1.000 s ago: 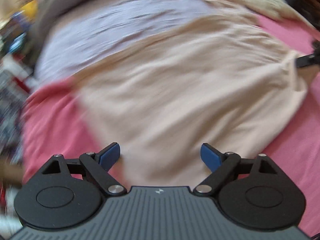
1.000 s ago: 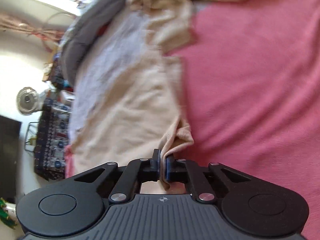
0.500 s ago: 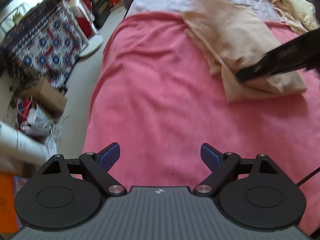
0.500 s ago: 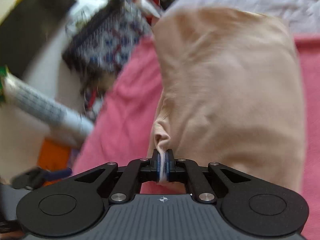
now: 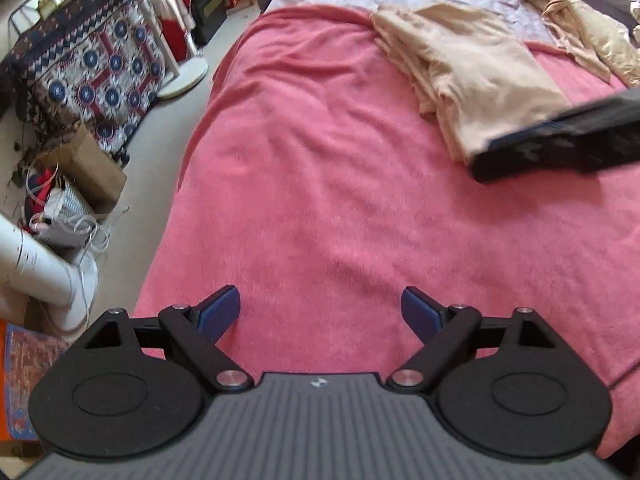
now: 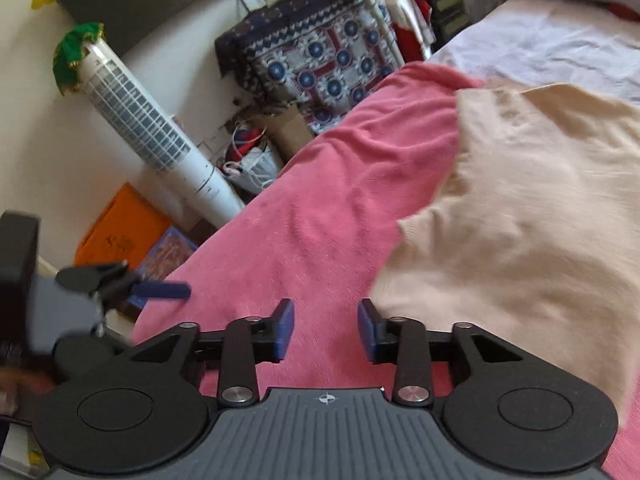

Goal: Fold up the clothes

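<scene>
Partly blurred, right tool (image 5: 560,140) across folded beige garment's (image 5: 480,72) near edge.

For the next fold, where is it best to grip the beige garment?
Probably the beige garment at its near left corner, coming from the pink blanket side: that corner lies flat and bare, close ahead of the right gripper, whose jaws have just been opening, empty.

"Where was this taken?"
"A lived-in home bedroom: a bed with a pink blanket (image 5: 320,168), a white tower fan (image 6: 152,136), a patterned cloth-covered stand (image 5: 92,76), floor clutter."
</scene>
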The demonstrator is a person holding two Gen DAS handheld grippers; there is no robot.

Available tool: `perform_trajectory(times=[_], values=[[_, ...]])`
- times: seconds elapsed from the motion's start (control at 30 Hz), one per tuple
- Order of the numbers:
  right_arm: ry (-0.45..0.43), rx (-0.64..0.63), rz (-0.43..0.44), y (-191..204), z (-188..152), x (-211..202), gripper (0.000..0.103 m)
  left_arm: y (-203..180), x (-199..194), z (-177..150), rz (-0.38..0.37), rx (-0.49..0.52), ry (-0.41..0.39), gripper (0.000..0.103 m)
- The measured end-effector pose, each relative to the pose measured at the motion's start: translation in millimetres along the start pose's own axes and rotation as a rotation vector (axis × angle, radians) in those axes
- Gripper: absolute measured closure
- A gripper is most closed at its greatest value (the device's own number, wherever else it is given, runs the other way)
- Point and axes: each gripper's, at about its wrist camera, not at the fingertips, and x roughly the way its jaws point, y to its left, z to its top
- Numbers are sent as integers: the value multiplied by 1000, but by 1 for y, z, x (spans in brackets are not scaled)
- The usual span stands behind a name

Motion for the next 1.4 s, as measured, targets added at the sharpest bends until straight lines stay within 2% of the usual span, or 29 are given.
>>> perform_trajectory(times=[0.17,0.23,0.3,0.37,0.43,0.5,0.6,0.73,0.8,0.83,0.87,0.93,1.0,1.07,1.1,1.2,1.3,1.33,1.4], values=[[-28,8,-221,-32,-8,-41,57,-18,-1,29,-65,80,-115,13],[-30,37,-291,-51,-4,-49,57,-30,4,44,-98,99,-159,13],[-46,36,-348,-66,9,-52,56,-45,11,60,-130,109,-194,13],[-77,-16,-399,-72,31,-49,47,-60,22,73,-144,112,-219,13],[-127,-56,-414,-76,58,-45,45,-73,34,80,-170,115,-228,13],[-158,-91,-400,-70,90,-29,42,-83,45,79,-177,113,-209,13],[-142,-170,-399,-54,125,18,42,-89,63,75,-174,94,-156,13],[-73,-267,-430,-34,138,81,42,-78,69,66,-212,15,-149,13],[-31,-278,-488,-35,136,104,56,-77,68,64,-216,17,-155,13],[-38,-263,-516,-38,134,108,79,-77,68,63,-215,22,-159,13],[-82,-224,-518,-41,133,102,86,-78,68,62,-211,25,-162,13],[-187,-161,-540,-42,130,85,94,-78,67,61,-210,15,-169,13],[-295,-147,-593,-38,126,66,96,-77,67,59,-213,-3,-176,13],[-360,-114,-603,-38,127,57,97,-75,65,57,-214,-20,-181,13],[-358,-111,-594,-39,131,61,97,-75,65,56,-213,-27,-183,13],[-289,-138,-510,-46,145,94,97,-72,61,53,-195,-36,-184,13],[-203,-144,-402,-50,151,99,95,-67,57,48,-173,-44,-179,12],[-218,-156,-396,-48,148,90,94,-65,56,46,-163,-41,-174,12],[-284,-162,-402,-48,143,66,83,-62,53,42,-137,-28,-170,12]])
